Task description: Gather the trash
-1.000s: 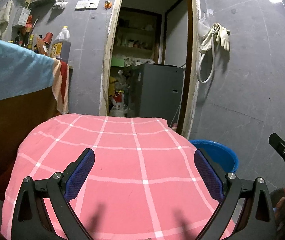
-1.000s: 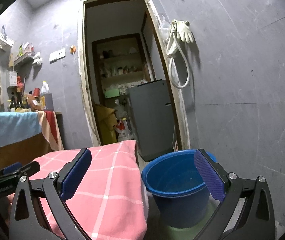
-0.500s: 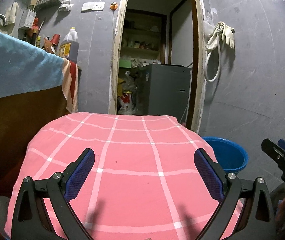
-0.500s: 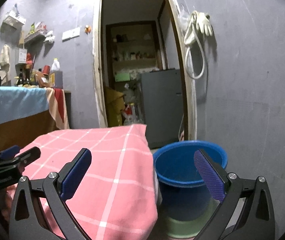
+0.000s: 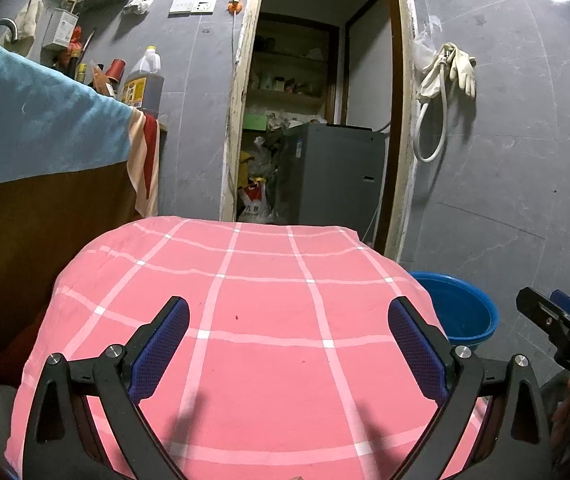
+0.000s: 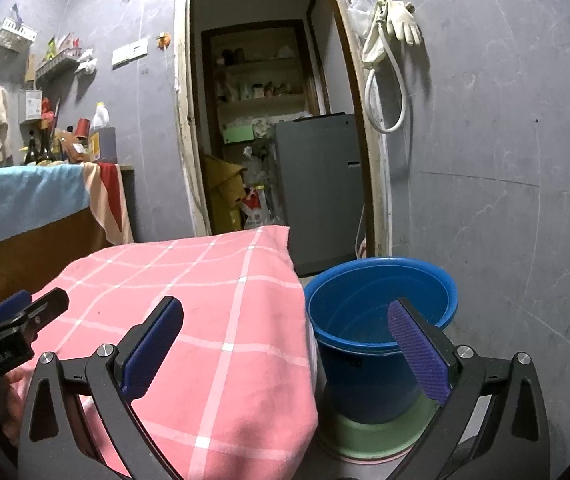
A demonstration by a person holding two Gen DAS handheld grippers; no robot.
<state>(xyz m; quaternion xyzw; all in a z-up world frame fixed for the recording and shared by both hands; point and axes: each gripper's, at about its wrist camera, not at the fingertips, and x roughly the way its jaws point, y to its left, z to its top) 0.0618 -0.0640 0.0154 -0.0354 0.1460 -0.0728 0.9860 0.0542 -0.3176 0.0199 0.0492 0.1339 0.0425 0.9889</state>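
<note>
grey tiled walls (image 5: pixel 505 140), an open doorway (image 5: pixel 317 92), a pink checked tablecloth (image 5: pixel 253 320).

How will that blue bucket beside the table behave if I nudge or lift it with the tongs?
The blue bucket looks empty, so it is probably light and would slide or tip easily. It stands on a green base, which may make it shift when pushed. Its thin plastic rim probably flexes under a pinch, and the smooth wall could be slippery. Both tongs are open.

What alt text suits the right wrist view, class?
An open right hand-held gripper hangs between a pink checked tablecloth and a round blue plastic bucket on the floor. The left hand-held gripper shows at left; a doorway lies behind.
</note>
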